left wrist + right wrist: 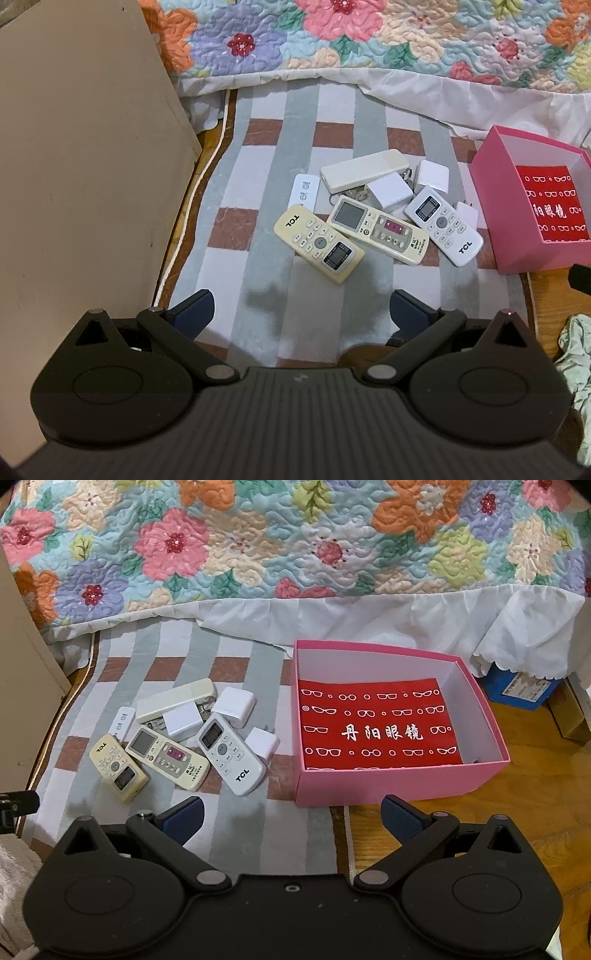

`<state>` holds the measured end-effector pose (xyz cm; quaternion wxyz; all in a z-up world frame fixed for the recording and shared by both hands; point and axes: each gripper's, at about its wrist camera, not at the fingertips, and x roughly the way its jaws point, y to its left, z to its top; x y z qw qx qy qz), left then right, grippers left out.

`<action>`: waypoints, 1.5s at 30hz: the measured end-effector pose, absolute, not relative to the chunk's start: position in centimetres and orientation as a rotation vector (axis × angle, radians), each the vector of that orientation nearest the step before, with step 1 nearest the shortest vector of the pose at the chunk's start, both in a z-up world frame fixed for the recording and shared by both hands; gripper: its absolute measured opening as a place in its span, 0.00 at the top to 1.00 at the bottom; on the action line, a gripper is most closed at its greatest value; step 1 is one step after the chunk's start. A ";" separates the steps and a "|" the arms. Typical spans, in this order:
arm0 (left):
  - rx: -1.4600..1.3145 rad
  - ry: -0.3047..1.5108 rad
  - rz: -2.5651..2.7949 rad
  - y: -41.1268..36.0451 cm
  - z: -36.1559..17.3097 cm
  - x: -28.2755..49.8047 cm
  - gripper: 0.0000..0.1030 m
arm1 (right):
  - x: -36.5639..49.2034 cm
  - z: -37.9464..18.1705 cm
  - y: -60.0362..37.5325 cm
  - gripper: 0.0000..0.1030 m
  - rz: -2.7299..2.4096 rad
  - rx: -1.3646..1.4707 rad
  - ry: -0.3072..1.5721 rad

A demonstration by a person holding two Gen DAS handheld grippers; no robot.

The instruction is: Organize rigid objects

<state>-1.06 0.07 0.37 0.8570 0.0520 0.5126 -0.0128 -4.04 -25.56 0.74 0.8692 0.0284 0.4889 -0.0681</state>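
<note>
A heap of remotes and white chargers lies on a striped rug (258,155) (236,823). It holds a yellowed TCL remote (318,243) (118,767), a cream remote with a pink button panel (378,229) (168,755), a white TCL remote (443,225) (231,755), a plain face-down remote (364,170) (175,699), a small slim white remote (303,190) (122,720) and white charger blocks (389,192) (234,705). An open pink box (495,192) (369,786) with a red printed sheet inside stands to the right of the heap. My left gripper (301,317) hovers open just before the heap. My right gripper (291,818) hovers open at the box's near left corner.
A floral quilt (295,535) with a white frill hangs over the far edge of the rug. A beige cabinet side (74,184) stands at the left. A blue box (517,686) sits under the frill at the right. Wooden floor (535,794) and pale green cloth (576,369) lie beside the rug.
</note>
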 end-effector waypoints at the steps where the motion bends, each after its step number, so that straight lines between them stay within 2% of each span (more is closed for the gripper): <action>1: 0.111 1.073 -0.031 0.0 0.4 -1.1 0.00 | -4.1 0.6 -25.6 0.00 -0.142 0.061 1.024; 45: 0.114 1.084 -0.040 0.3 -0.4 -1.2 0.00 | -3.9 0.2 -25.9 0.00 -0.161 0.055 1.042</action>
